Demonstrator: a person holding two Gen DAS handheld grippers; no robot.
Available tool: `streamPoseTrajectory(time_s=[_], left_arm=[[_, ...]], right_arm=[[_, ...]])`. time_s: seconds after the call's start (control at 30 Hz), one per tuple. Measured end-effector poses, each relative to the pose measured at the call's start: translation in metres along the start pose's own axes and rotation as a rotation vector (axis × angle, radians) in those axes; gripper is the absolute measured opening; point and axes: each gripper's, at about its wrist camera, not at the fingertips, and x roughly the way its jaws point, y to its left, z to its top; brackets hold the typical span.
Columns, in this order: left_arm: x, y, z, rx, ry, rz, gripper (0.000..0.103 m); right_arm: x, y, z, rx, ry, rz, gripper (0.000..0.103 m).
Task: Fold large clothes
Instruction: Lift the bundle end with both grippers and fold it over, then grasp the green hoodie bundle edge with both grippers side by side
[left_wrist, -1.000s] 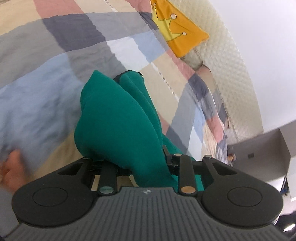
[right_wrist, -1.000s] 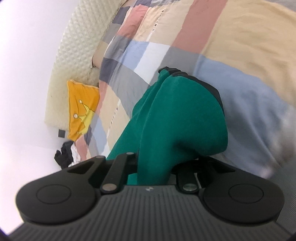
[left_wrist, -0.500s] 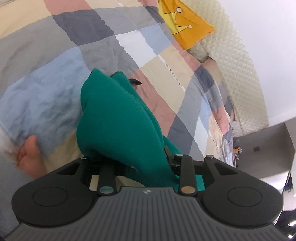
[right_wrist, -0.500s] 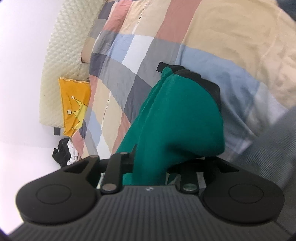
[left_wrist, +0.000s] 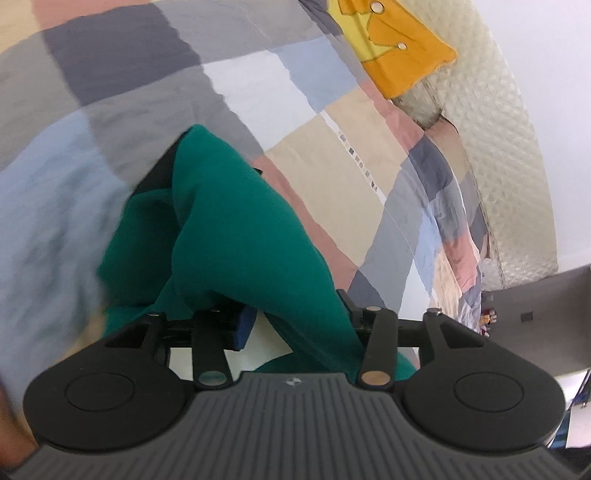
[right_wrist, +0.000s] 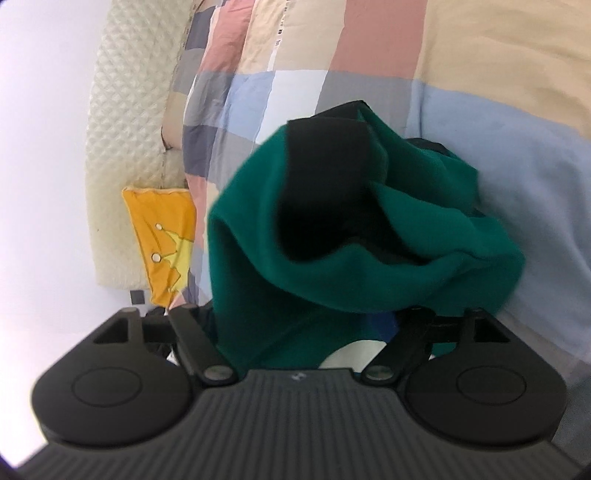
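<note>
the green garment (left_wrist: 236, 236) is bunched up over a bed, draped across the front of both grippers. in the left wrist view it rises as a thick fold from the left gripper (left_wrist: 295, 325) toward the middle of the picture, with a black band (left_wrist: 157, 177) showing at its far edge. the left gripper's jaws are opening, about half way apart; the cloth lies between them and against the right-hand finger, while the blue pad (left_wrist: 243, 326) of the other finger stands clear of it, so the pads are not pinching it.

in the right wrist view the garment (right_wrist: 332, 273) hangs in a loose heap just ahead of the right gripper (right_wrist: 306, 325), its black lining (right_wrist: 325, 184) turned out at the top. the right gripper's jaws are opening and stand wide; the cloth sags between and over them, and the fingertips themselves are hidden under it, so whether any pad touches the fabric cannot be told.

under the garment lies a checked quilt (left_wrist: 332, 177) in grey, blue, pink, beige and white squares, seen also in the right view (right_wrist: 480, 74). an orange pillow (left_wrist: 399, 55) with a yellow crown print sits at the head of the bed, against a cream quilted headboard (left_wrist: 509, 166); both show in the right view too, pillow (right_wrist: 162, 236) and headboard (right_wrist: 125, 129).
</note>
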Motion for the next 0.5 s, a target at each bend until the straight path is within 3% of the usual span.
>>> streamPoseTrajectory(time_s=[0.23, 0.5], left_arm=[[0.037, 0.0, 0.017, 0.073, 0.0, -0.058, 0.073], [0.08, -0.003, 0.031, 0.146, -0.015, -0.076, 0.08]], right_arm=[[0.045, -0.012, 0.025, -0.004, -0.015, 0.084, 0.078], [0.084, -0.006, 0.044, -0.145, -0.032, 0.125, 0.077]])
